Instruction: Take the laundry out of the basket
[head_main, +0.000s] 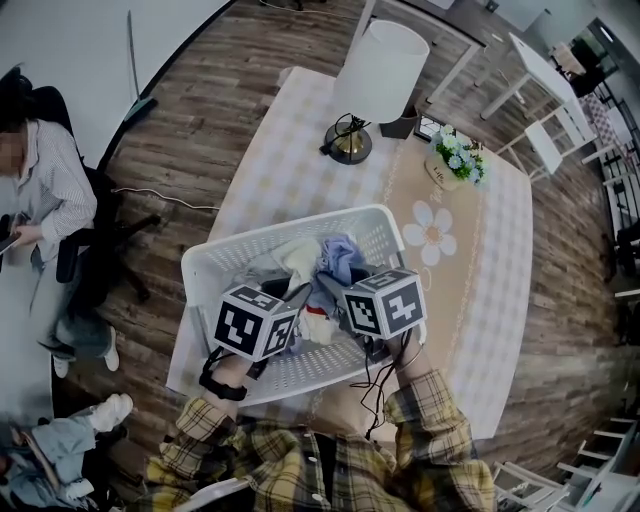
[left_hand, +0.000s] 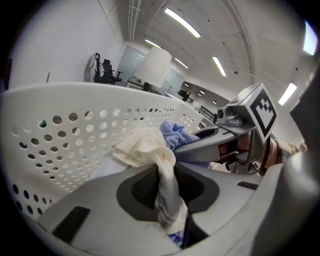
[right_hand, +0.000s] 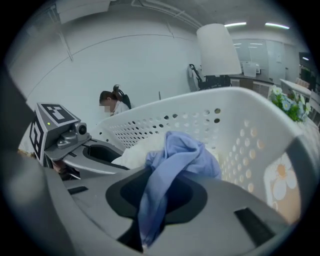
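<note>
Cream cloth (left_hand: 145, 147) is pinched in the left gripper (left_hand: 167, 200) and blue cloth (right_hand: 180, 155) in the right gripper (right_hand: 152, 210), both bunched over the pile inside the white basket (head_main: 200, 268). Risk, as judged: the thin folds slip free, or tangled pieces snag and tip the light basket. No readable writing.

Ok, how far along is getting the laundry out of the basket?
Barely started. Done: nothing yet; no clothes show on the table outside the basket. In hand: the left tool is clamped on a cream cloth, the right tool on a blue cloth, both inside the basket. Left: lifting those two clear, plus the grey garment beside them.
</note>
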